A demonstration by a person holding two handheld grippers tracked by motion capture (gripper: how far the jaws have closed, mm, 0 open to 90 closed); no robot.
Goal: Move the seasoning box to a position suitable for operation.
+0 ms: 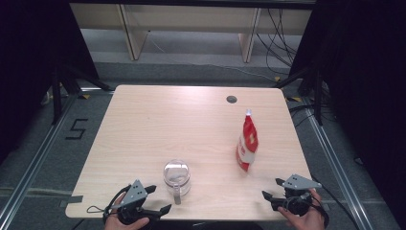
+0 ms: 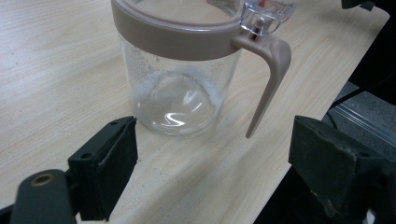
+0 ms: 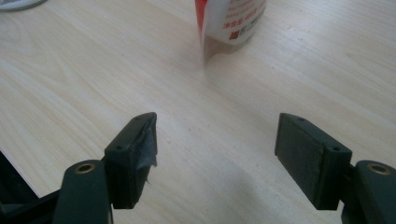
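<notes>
Here the wooden table (image 1: pixel 158 124) carries two things well apart: a red and white refill pouch (image 1: pixel 247 143) standing upright towards the right, and a clear glass jar (image 1: pixel 176 175) with a beige lidded rim near the front edge, its handle (image 2: pixel 271 77) pointing back towards the person.

The left gripper (image 1: pixel 159 200) sits at the front edge just left of the jar, jaws standing wide with nothing between them; in the left gripper view the jar stands just ahead of the pads, handle off to the right. The right gripper (image 1: pixel 271 189) rests near the front right corner, its jaws also spread wide and empty, with the base of the pouch ahead of it in the right gripper view.

The work looks to be at its start: each claw lined up on its own thing, neither touching yet.

To do the reach well, I would bring the right claw in level and close it on the pouch body below the neck, where it is full enough to hold shape. A pinch too high could fold it over. The left claw should close around the jar's handle or wall low down, squarely, since smooth glass may slip or turn in the pads.
</notes>
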